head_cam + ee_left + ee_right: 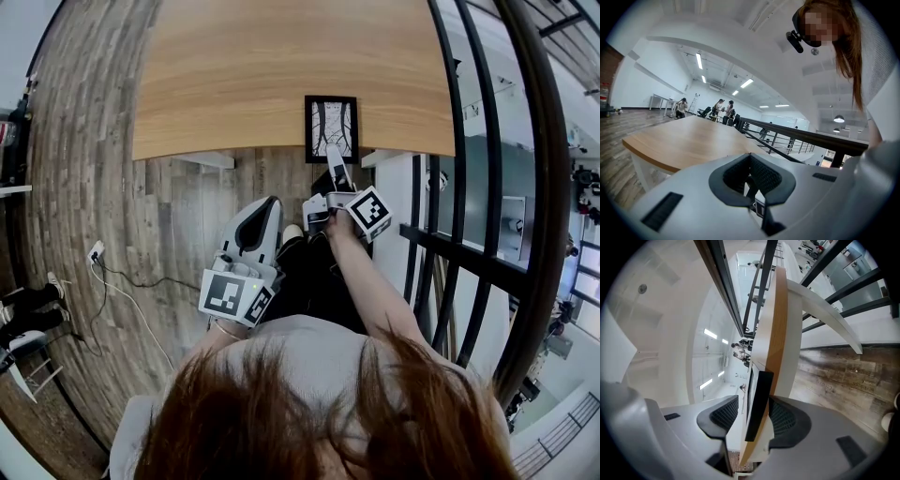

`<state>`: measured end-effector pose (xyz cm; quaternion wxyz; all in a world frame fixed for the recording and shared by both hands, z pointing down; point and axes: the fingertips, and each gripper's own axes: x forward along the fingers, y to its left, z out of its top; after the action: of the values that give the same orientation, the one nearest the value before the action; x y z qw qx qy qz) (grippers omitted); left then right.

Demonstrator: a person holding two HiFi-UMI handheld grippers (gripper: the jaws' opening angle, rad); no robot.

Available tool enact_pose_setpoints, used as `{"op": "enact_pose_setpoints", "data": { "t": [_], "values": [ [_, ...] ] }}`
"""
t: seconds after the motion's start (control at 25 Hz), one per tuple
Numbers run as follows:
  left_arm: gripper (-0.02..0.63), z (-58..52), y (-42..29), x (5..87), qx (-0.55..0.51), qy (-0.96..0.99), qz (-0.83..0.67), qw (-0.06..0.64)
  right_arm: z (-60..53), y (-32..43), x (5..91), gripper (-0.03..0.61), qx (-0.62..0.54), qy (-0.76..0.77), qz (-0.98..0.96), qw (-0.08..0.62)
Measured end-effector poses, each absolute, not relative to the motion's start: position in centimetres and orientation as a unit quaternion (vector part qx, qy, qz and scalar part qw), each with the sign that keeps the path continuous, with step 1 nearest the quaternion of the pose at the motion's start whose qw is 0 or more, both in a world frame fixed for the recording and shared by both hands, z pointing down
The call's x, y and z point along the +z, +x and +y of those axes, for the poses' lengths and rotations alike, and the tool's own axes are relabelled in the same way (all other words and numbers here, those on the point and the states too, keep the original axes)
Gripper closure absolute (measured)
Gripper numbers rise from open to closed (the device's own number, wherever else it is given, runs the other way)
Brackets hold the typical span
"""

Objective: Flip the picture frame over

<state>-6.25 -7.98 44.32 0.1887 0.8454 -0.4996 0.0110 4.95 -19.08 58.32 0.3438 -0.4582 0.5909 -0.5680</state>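
Two tools: right tool (335, 159) jaws spread around the near edge of the black picture frame (331, 128) on the desk (244, 75); left tool (270, 206) closed, empty.

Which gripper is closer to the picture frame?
Right: the right gripper has its fingers either side of the picture frame; the left gripper sits back, off the table.

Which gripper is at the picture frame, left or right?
The right gripper: its open jaws straddle the near edge of the picture frame on the table. The left gripper hangs short of the table, jaws together and empty.
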Motion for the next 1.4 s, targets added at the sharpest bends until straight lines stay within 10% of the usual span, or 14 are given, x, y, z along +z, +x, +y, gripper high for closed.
{"op": "enact_pose_setpoints", "data": {
  "t": [0.72, 1.4],
  "values": [
    [0.607, -8.5, -5.9, 45.3, 0.022, 0.844, -0.500, 0.191, -11.7, 7.8, 58.0, 0.391, -0.570, -0.553, 0.575, 0.196],
    [0.607, -9.9, -4.5, 39.4, -0.032, 0.863, -0.484, 0.139, -12.2, 4.6, 39.8, 0.393, -0.116, -0.557, 0.822, -0.015]
  ]
}}
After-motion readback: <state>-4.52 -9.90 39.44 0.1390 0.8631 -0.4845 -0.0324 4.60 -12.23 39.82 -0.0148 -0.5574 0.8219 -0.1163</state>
